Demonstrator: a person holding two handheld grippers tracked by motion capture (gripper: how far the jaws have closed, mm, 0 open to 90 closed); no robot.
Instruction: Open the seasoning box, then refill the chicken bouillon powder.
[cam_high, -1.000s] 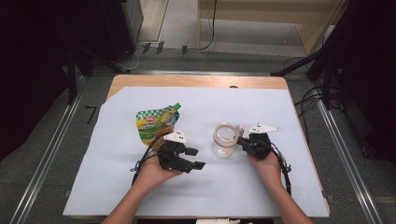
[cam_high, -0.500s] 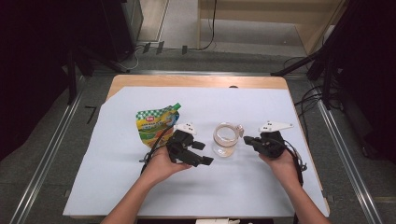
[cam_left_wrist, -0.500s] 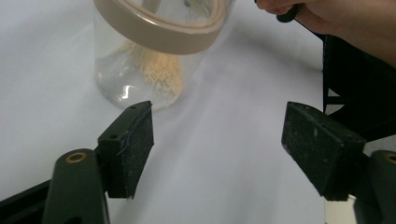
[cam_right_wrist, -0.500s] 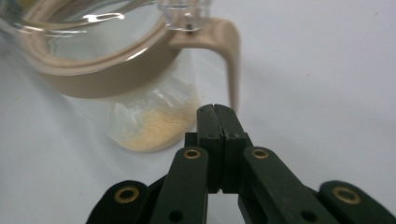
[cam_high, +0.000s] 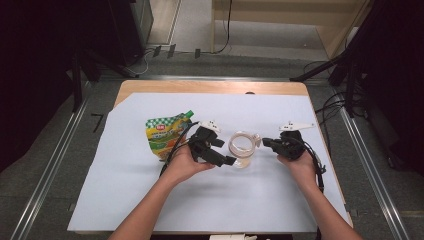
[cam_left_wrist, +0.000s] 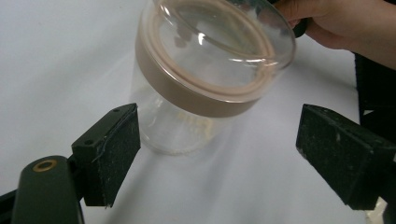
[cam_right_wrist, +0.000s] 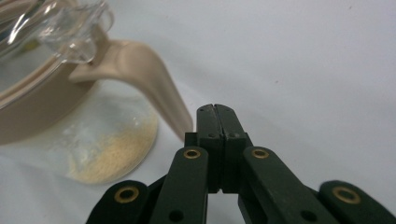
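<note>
Both hands have drawn back from the glass jar (cam_high: 243, 148) since a second ago: then the left tool (cam_high: 226, 161) and the right tool (cam_high: 268, 143) sat close against it, and now each stands clear on its own side. Over that second the left tool's jaws have been opening, and they are now spread wide with nothing between the pads; in the left gripper view the jar (cam_left_wrist: 205, 79) stands just beyond the two black pads (cam_left_wrist: 116, 149), not touched by either. The right tool (cam_right_wrist: 215, 112) has its jaws pressed flat together, holding nothing, its tip close beside the jar's beige handle (cam_right_wrist: 144, 79) but apart from it.

That jar stands upright on the white sheet (cam_high: 150, 200) that covers the wooden tabletop (cam_high: 210, 87), about midway between the two tools. It is clear glass with a brownish beige band around the rim, a clear lid on top and a thin layer of pale yellowish grains at the bottom (cam_right_wrist: 116, 158). A green and yellow pouch (cam_high: 165, 135) lies flat on the sheet to the left of the left hand (cam_high: 185, 162), partly behind the tool's body. The right hand (cam_high: 300, 165) rests low near the sheet's right side, its cable trailing back along the forearm.
</note>
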